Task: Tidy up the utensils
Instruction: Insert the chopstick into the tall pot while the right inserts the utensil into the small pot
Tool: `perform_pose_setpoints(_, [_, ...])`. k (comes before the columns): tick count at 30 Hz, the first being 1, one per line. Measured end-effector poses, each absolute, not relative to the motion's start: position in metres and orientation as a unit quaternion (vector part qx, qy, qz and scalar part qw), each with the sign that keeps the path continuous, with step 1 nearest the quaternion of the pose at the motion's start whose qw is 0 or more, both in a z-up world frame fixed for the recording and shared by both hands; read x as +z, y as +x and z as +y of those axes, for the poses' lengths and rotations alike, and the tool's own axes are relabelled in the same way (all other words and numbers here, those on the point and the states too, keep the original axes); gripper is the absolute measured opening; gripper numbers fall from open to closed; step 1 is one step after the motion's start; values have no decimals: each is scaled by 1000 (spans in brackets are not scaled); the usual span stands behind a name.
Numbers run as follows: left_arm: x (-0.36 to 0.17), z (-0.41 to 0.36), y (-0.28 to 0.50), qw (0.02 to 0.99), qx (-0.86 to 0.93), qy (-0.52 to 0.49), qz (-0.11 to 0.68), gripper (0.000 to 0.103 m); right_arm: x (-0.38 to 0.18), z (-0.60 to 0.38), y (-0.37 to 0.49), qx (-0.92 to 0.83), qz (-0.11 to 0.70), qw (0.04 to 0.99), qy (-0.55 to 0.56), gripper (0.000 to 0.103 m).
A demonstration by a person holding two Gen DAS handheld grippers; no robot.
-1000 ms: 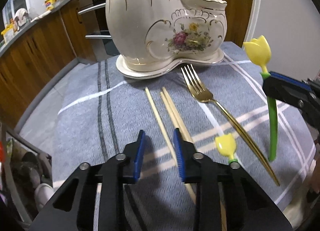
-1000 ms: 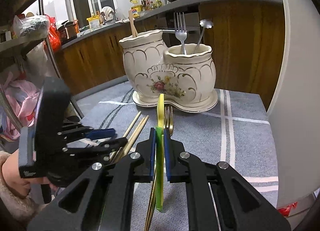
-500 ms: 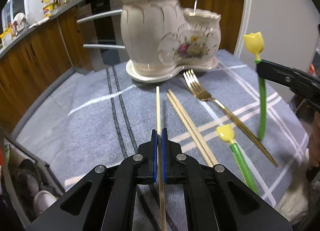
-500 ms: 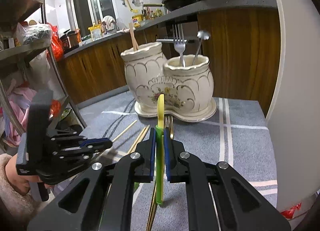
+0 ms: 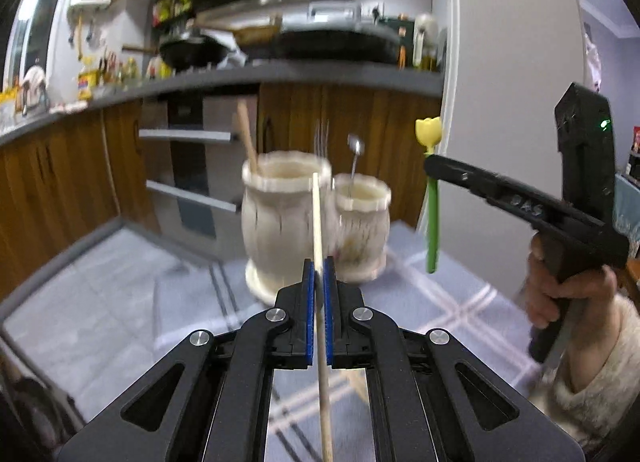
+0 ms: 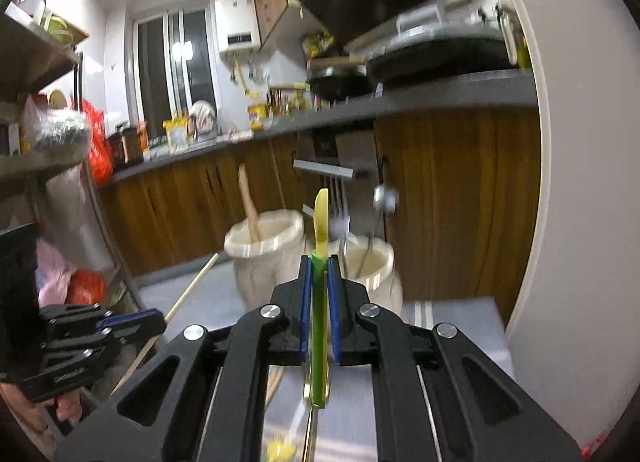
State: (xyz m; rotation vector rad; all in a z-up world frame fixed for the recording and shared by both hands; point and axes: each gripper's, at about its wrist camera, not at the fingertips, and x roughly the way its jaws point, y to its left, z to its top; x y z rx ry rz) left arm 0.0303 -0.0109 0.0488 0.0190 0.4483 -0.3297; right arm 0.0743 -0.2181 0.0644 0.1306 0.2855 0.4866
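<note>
My left gripper [image 5: 319, 268] is shut on a wooden chopstick [image 5: 318, 213] and holds it raised, pointing at the cream double-pot ceramic utensil holder [image 5: 280, 229]. My right gripper [image 6: 319, 268] is shut on a green-stemmed utensil with a yellow tulip end [image 6: 320, 221], lifted in front of the holder [image 6: 264, 258]. The holder's taller pot has a wooden stick [image 5: 247, 141] in it; the shorter pot [image 5: 362, 221] has a fork and a spoon. From the left wrist view the right gripper [image 5: 434, 167] holds the tulip utensil [image 5: 431, 197] upright to the right of the holder.
The holder stands on a grey cloth with white stripes [image 5: 440, 302]. More chopsticks [image 5: 360, 382], a gold fork [image 6: 308, 422] and a second tulip utensil [image 6: 282, 450] lie on the cloth below the grippers. A white wall [image 5: 500, 101] is at the right, wooden cabinets [image 5: 60, 189] behind.
My left gripper closed on one chopstick and lifted it off the cloth, tilting up toward the holder. My right gripper rose with the tulip utensil, closer to the holder.
</note>
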Motion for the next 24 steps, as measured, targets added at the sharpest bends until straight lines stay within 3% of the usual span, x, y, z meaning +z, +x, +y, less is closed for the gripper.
perform_pose_setpoints(10, [98, -15, 89, 971, -157, -26, 180, 5, 83, -233, 135, 207, 59, 964, 159, 8])
perform_pose_setpoints(24, [118, -30, 139, 987, -124, -34, 99, 5, 38, -231, 170, 184, 147, 960, 151, 8])
